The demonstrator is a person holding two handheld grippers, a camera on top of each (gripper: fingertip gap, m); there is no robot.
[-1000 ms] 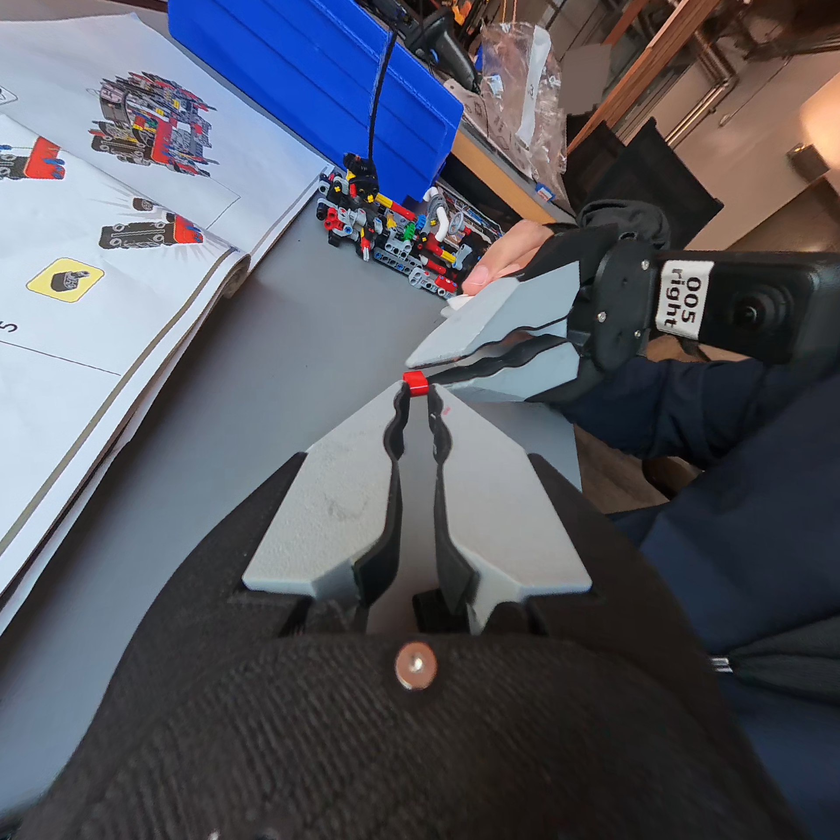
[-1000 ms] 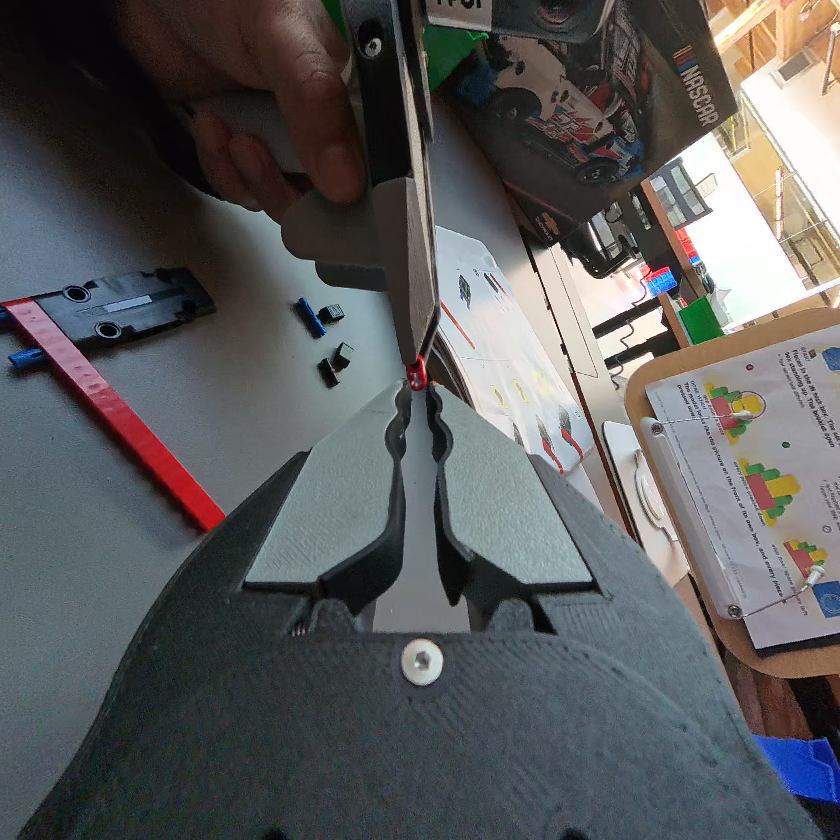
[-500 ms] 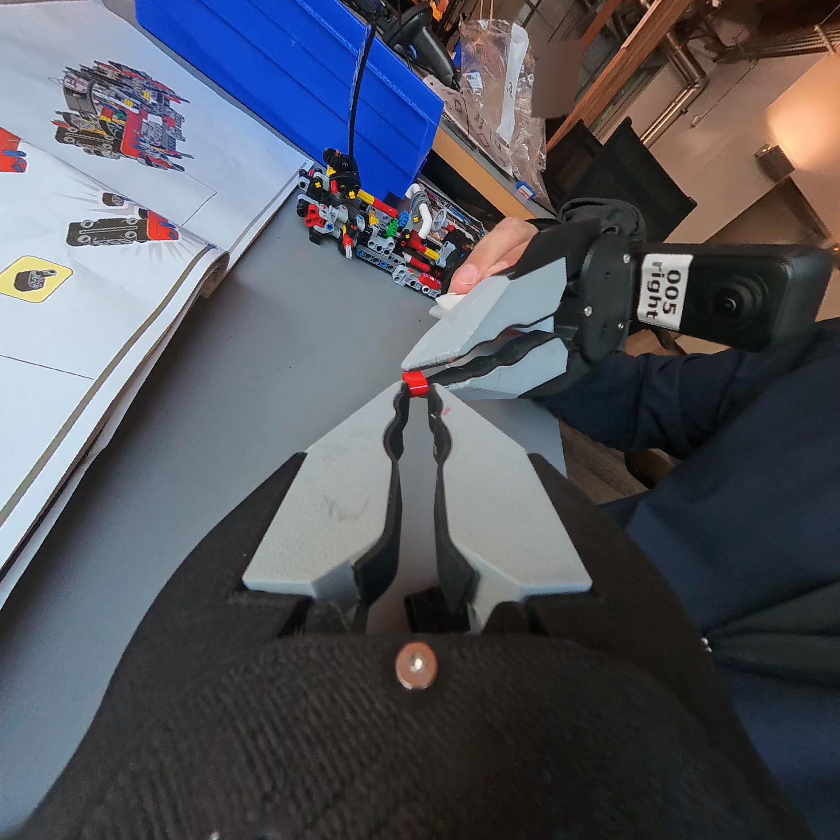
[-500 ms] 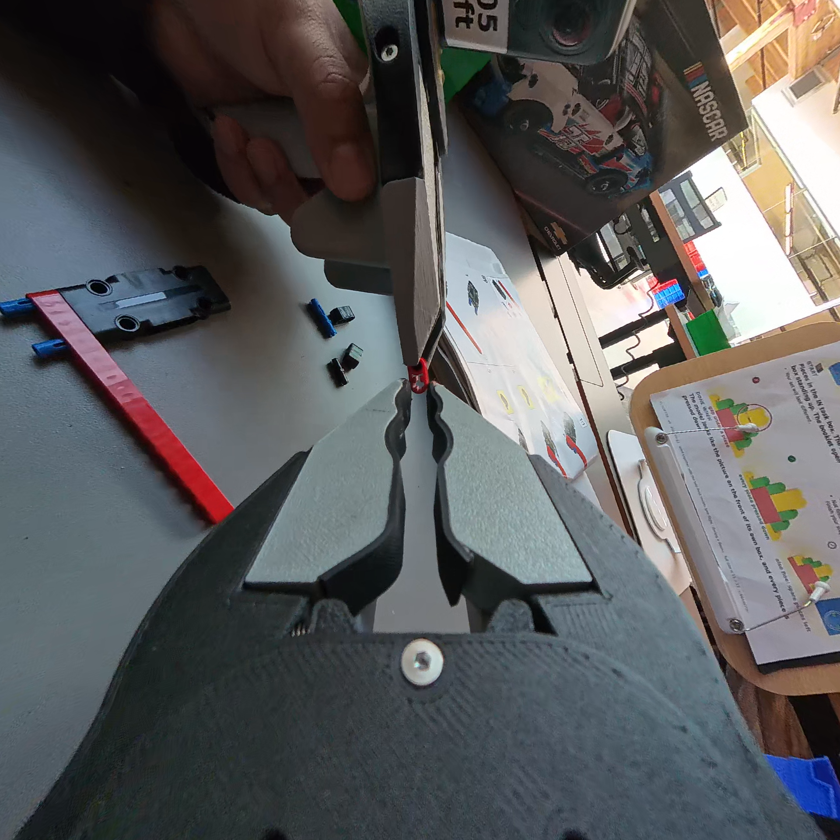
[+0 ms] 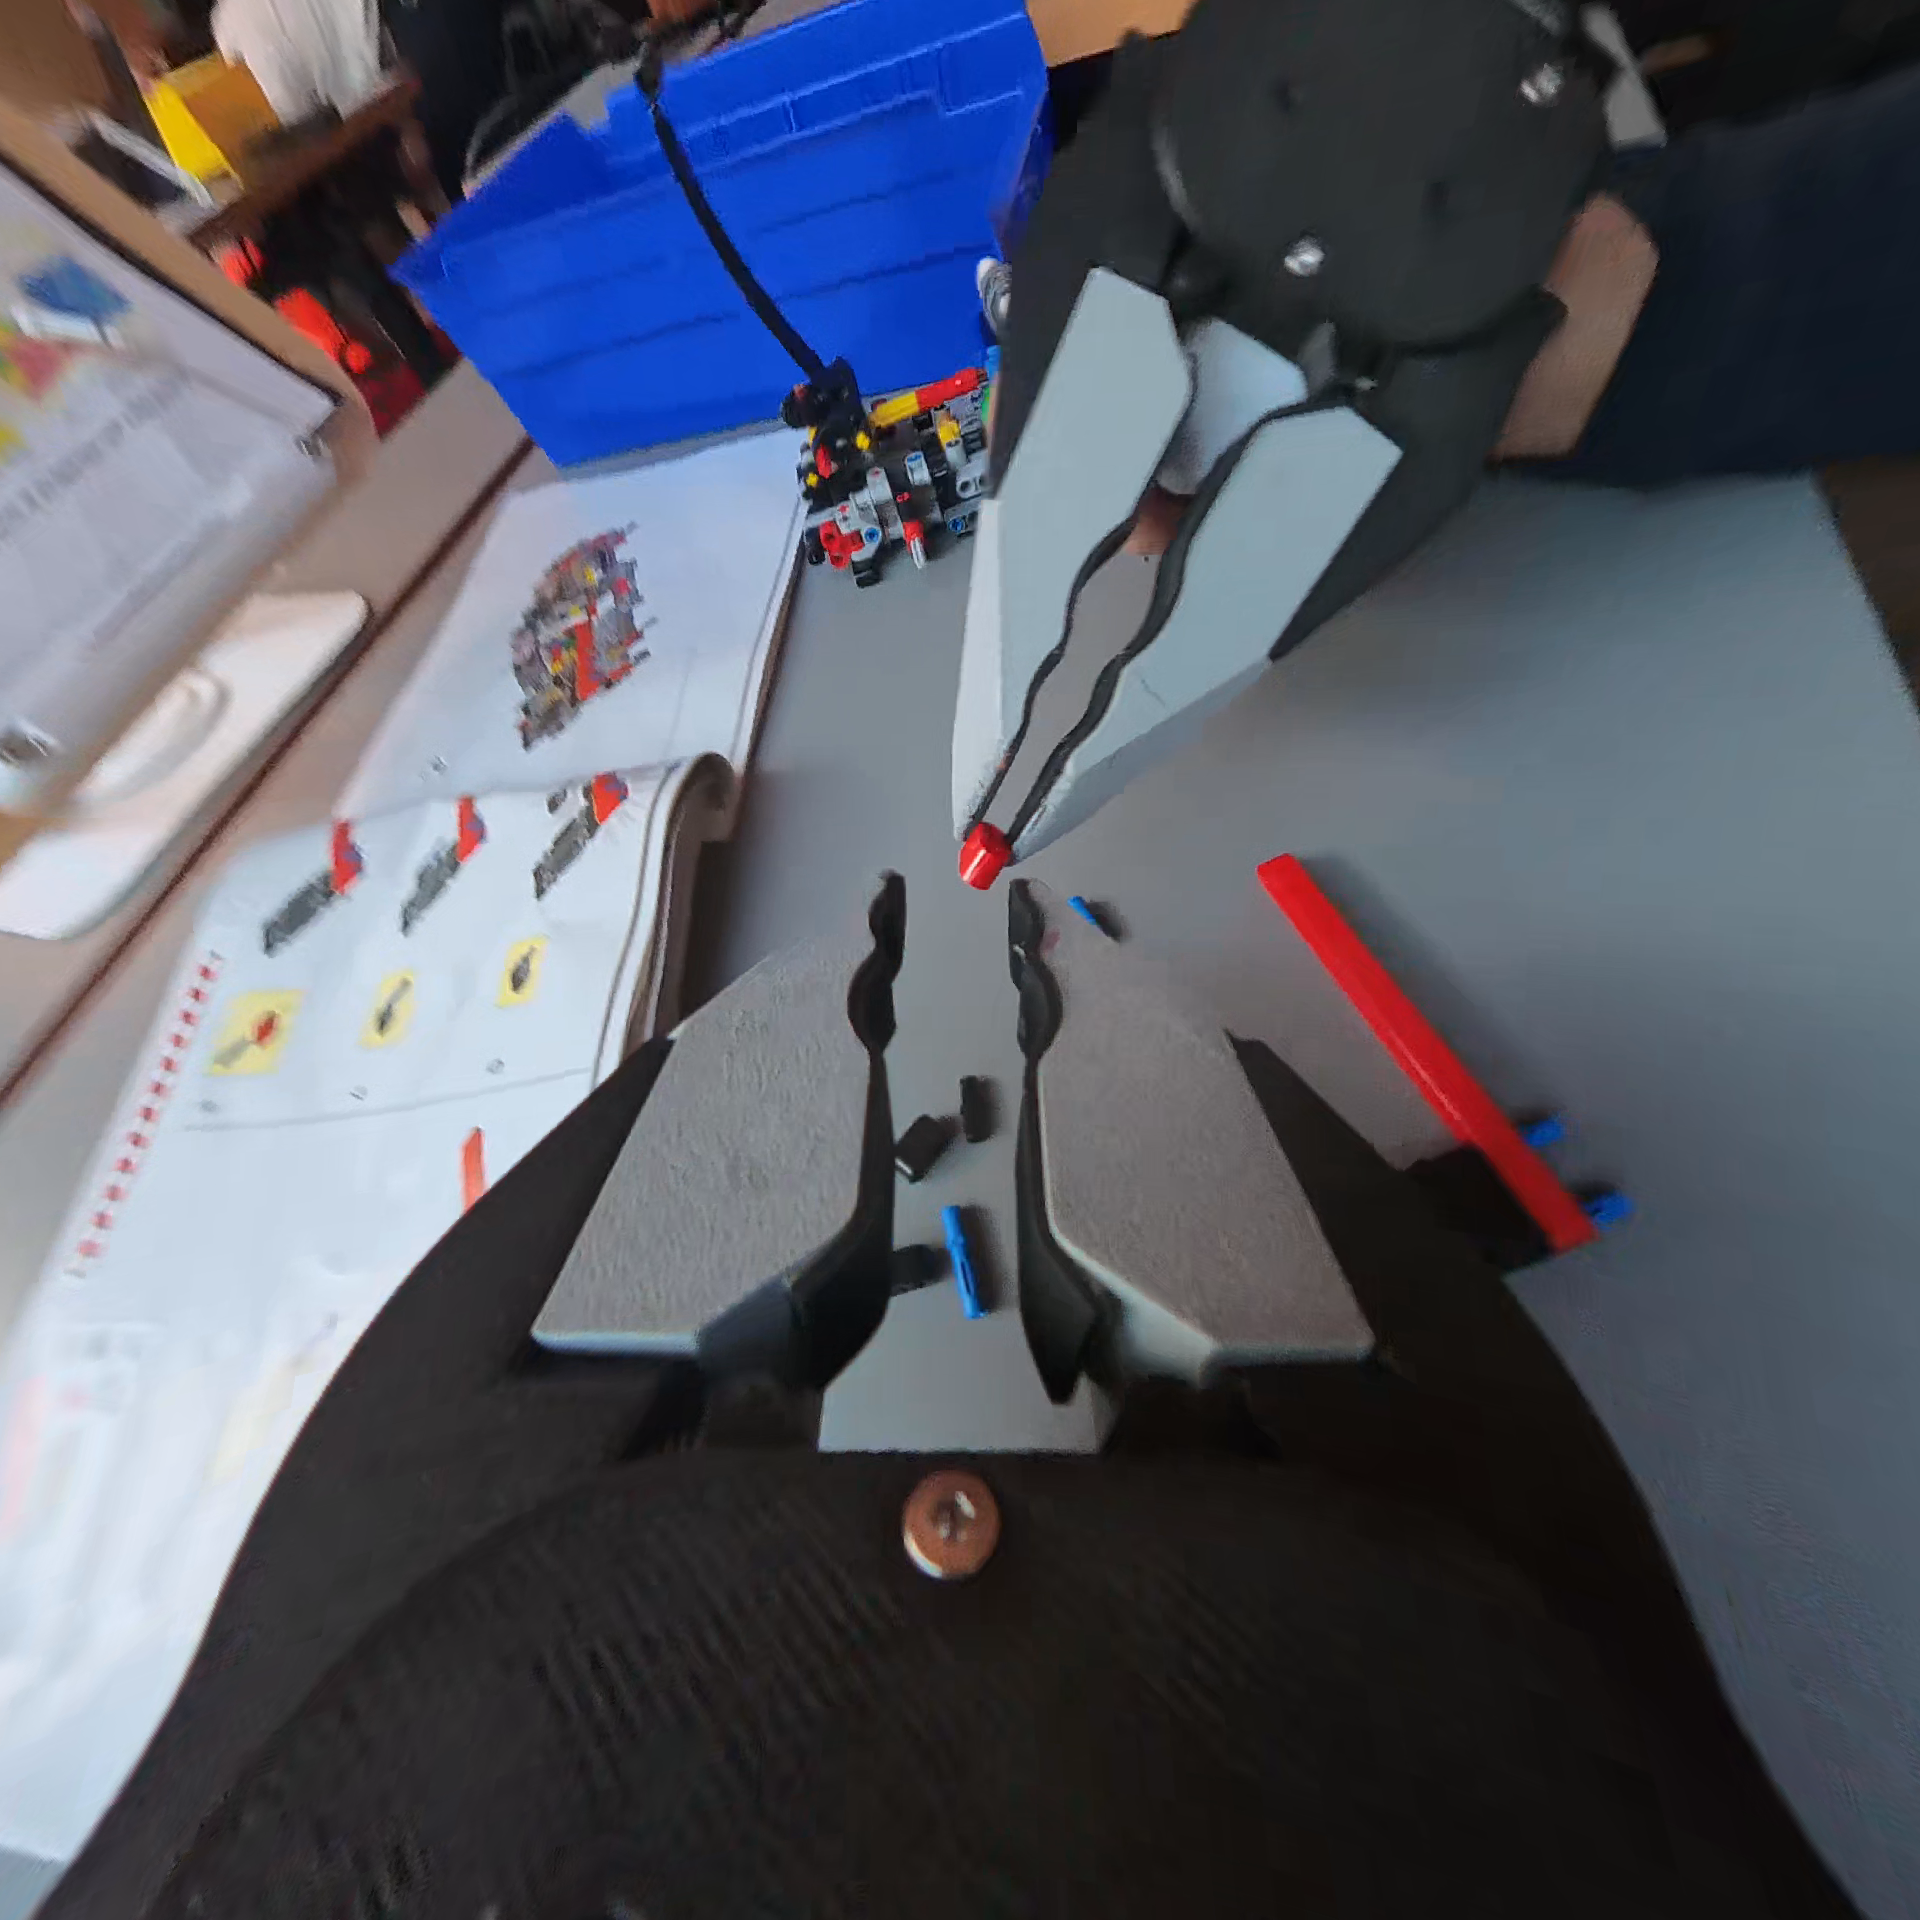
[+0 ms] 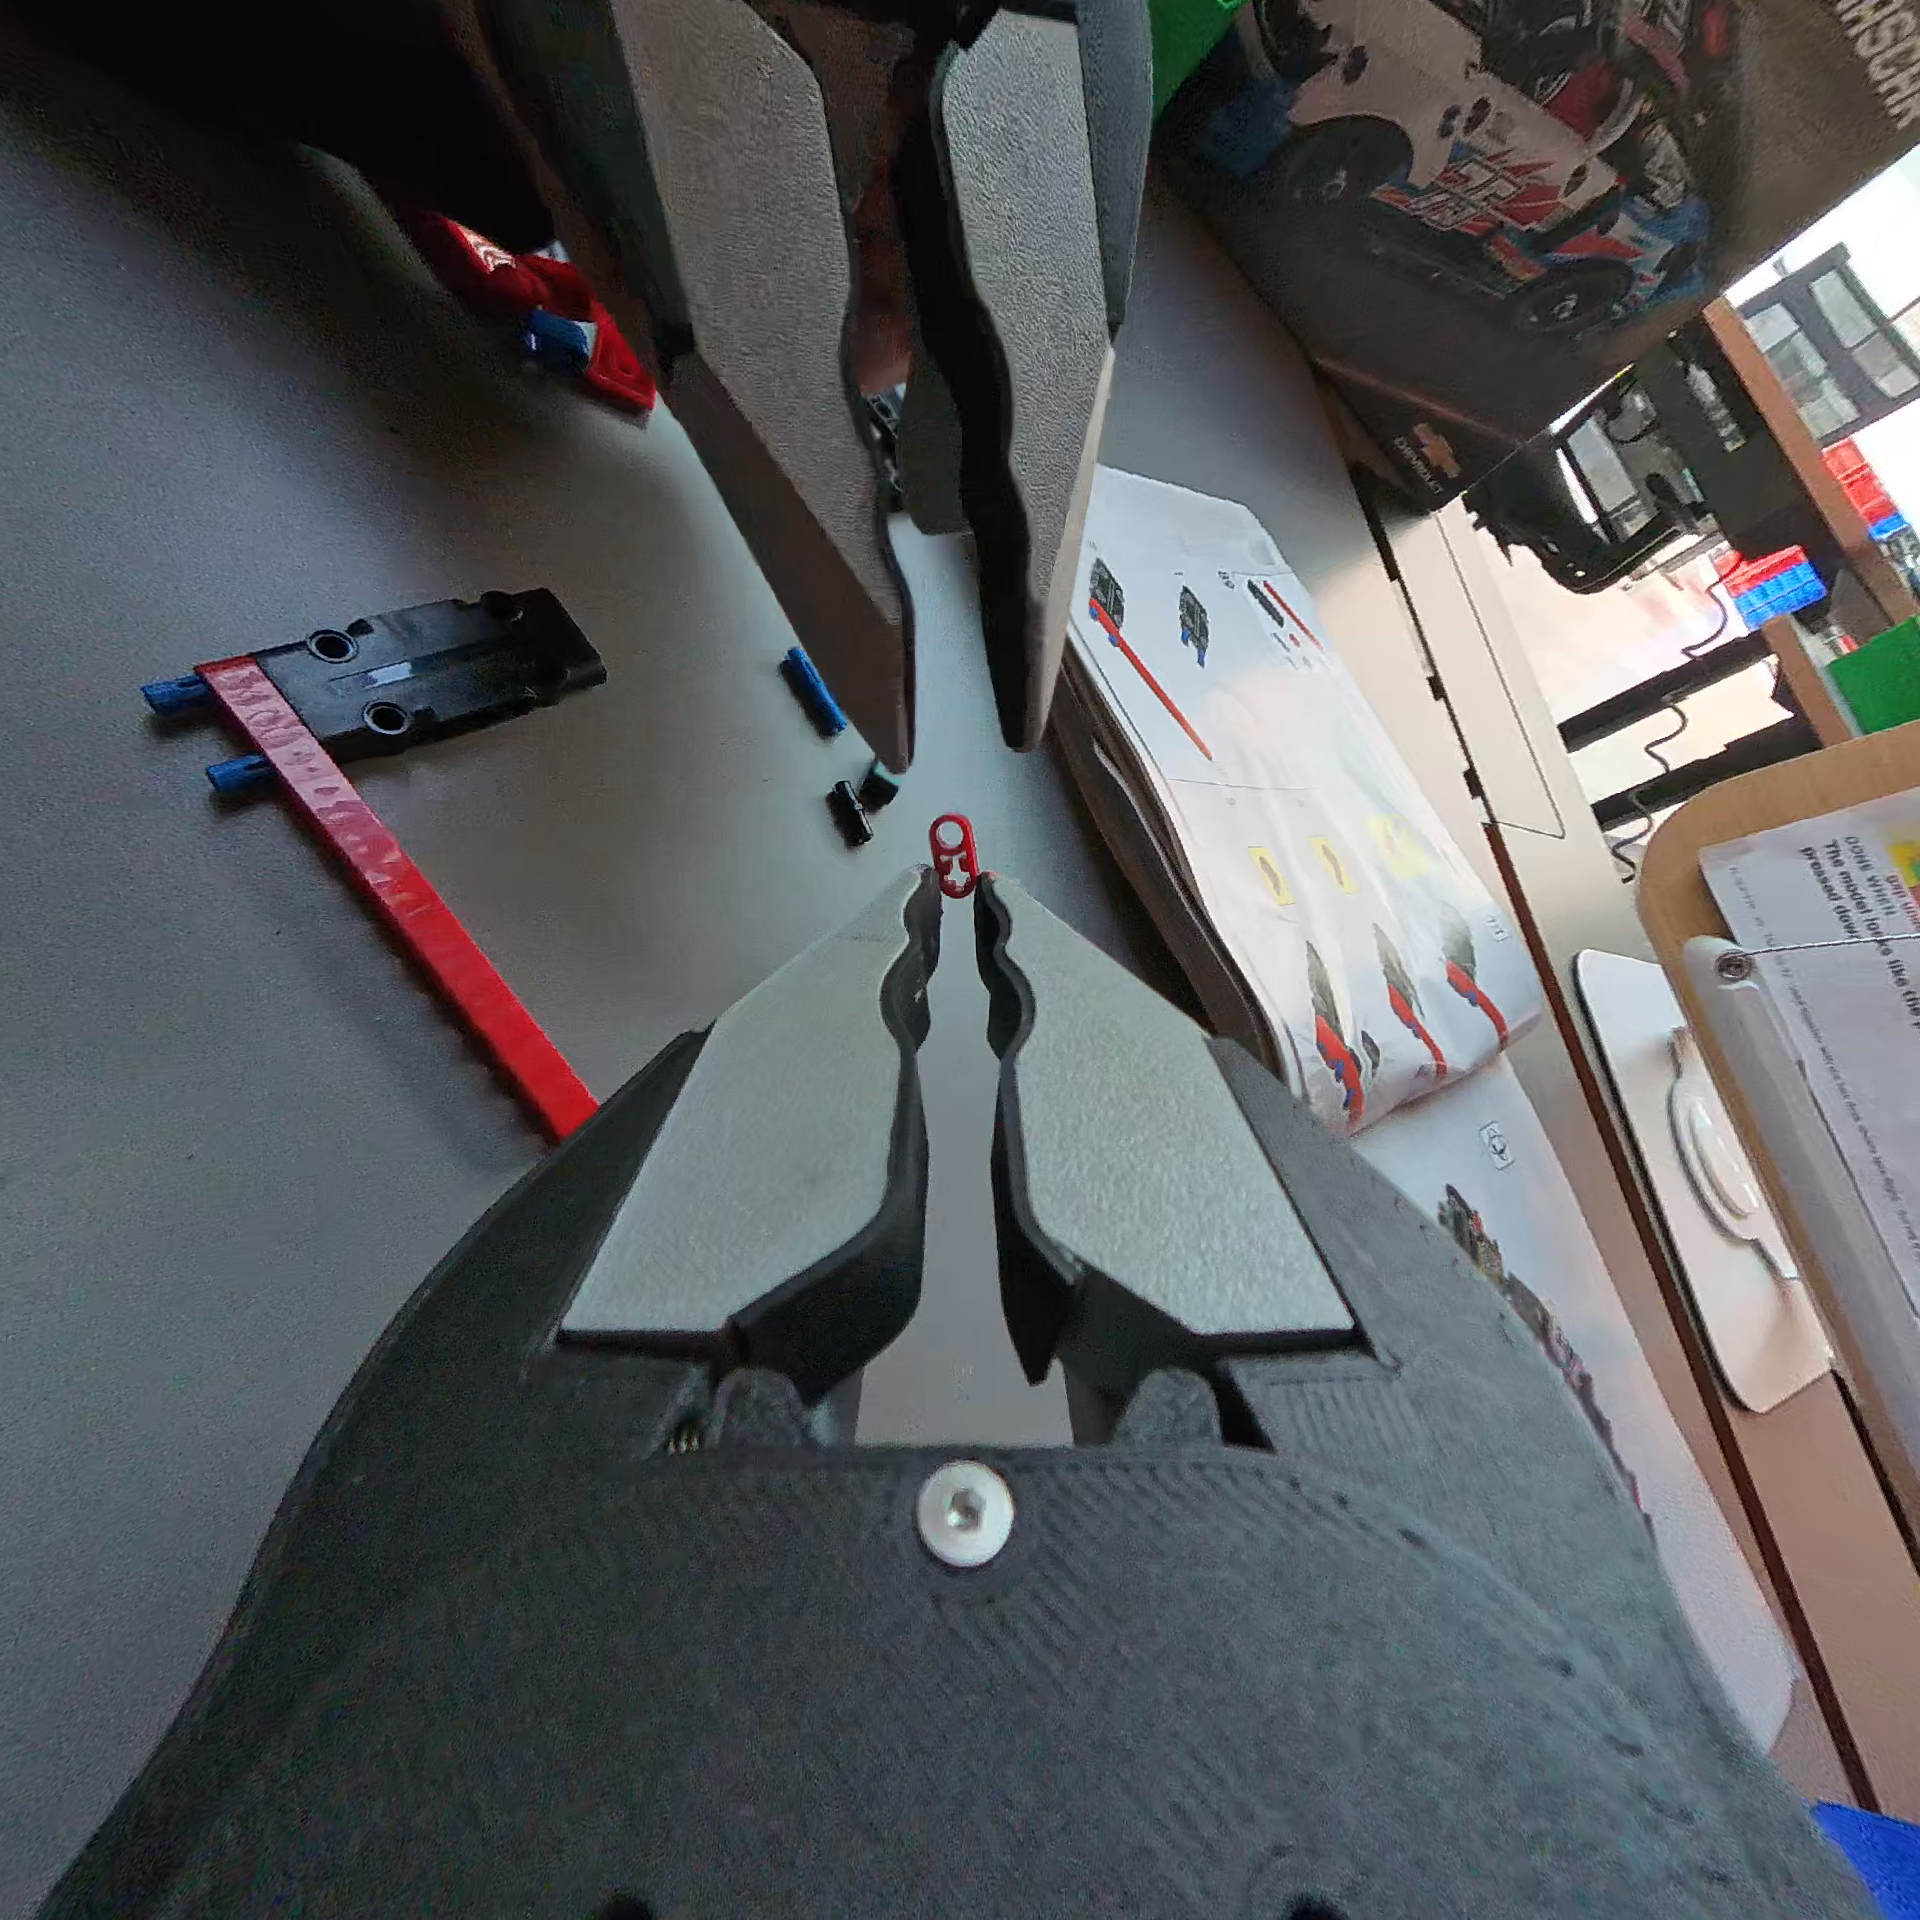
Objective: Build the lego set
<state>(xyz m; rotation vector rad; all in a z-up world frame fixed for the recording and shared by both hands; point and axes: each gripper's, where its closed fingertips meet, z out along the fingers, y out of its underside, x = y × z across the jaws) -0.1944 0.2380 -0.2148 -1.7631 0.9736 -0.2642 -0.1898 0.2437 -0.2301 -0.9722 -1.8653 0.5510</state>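
My right gripper (image 6: 956, 883) is shut on a small red connector piece (image 6: 951, 854), pinched at its lower end, with its ring end sticking out past the tips. The left wrist view shows the same: the right gripper (image 5: 997, 831) points down at the grey table (image 5: 1507, 831) with the red piece (image 5: 982, 854) at its tips. My left gripper (image 5: 956, 899) is open and empty, its fingertips just short of the red piece and not touching it. In the right wrist view the left gripper (image 6: 961, 746) hangs open above the piece.
A long red beam (image 5: 1423, 1049) joined to a black plate (image 6: 436, 670) lies on the table. Loose blue pins (image 5: 964, 1259) and black pins (image 5: 925, 1143) lie under my left gripper. There is also an open instruction booklet (image 5: 436, 883), a partly built model (image 5: 894, 478) and a blue bin (image 5: 748, 229).
My left gripper opened, let go of the red piece and drew back from it. My right gripper stays shut on the piece and now holds it alone. Both grippers turned toward the table.
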